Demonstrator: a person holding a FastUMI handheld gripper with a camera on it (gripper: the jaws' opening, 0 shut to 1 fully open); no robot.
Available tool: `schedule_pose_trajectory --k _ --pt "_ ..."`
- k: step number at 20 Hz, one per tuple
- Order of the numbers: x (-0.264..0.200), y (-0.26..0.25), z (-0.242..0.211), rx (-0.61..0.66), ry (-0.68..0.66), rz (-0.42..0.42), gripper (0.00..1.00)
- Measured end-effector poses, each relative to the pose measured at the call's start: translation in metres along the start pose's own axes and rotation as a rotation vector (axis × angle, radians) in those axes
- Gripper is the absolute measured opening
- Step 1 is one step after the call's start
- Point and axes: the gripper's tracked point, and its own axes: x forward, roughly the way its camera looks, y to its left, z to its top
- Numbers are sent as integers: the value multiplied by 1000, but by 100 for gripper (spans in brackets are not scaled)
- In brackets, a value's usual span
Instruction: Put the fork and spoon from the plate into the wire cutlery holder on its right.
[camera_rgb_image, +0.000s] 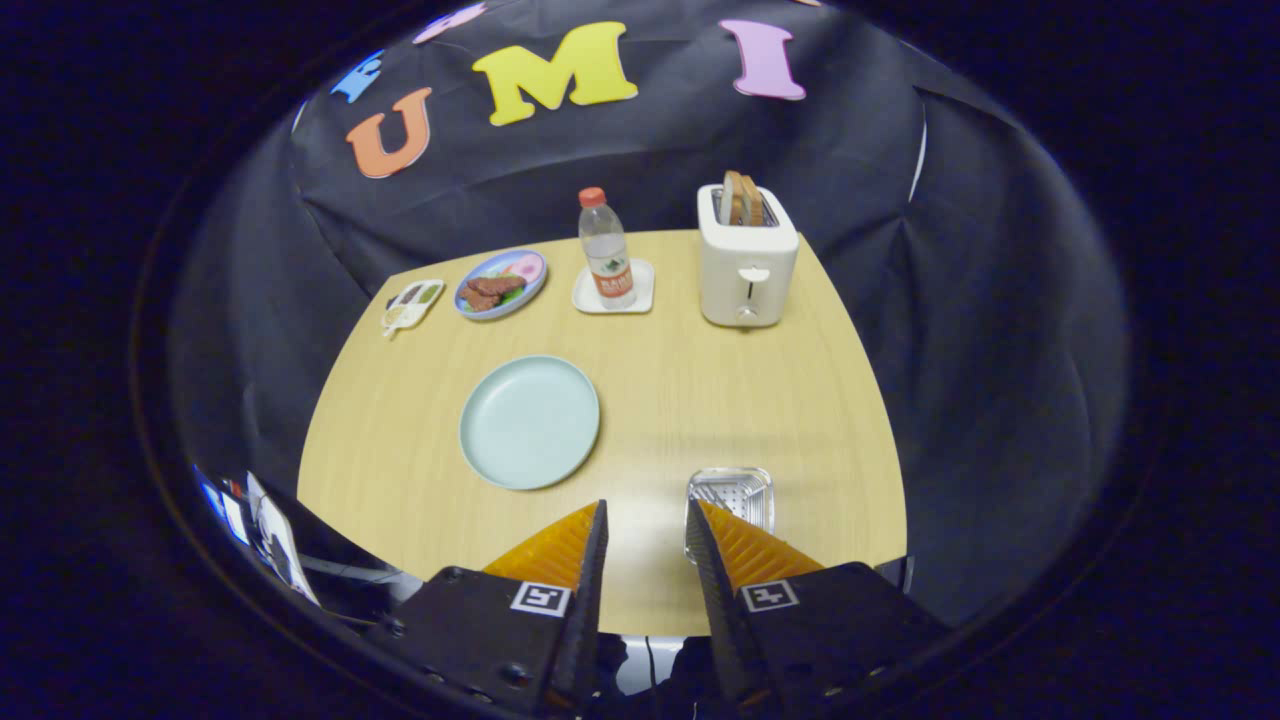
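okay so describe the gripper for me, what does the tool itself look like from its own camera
The gripper has two wedge-shaped fingers that taper to points, their upper faces ribbed with fine ridges. Each sits on a dark blocky body with visible screws, and each body carries a small white square tag printed with a black pattern. A thin cable shows low in the gap between the fingers. Nothing of the person holding it can be made out.

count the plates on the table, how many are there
2: a bare light blue plate just ahead of the open gripper, left of the wire cutlery holder, and a food plate beyond it, left of the bottle.
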Motion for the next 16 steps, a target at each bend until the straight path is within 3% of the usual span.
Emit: schedule_pose_trajectory --k 3,9,16 --pt "-21 15 29 -23 -167 -33 66" --pt "-79 58 73 -14 -462 -43 81" --pt "-146 94 107 -37 -698 -44 95"
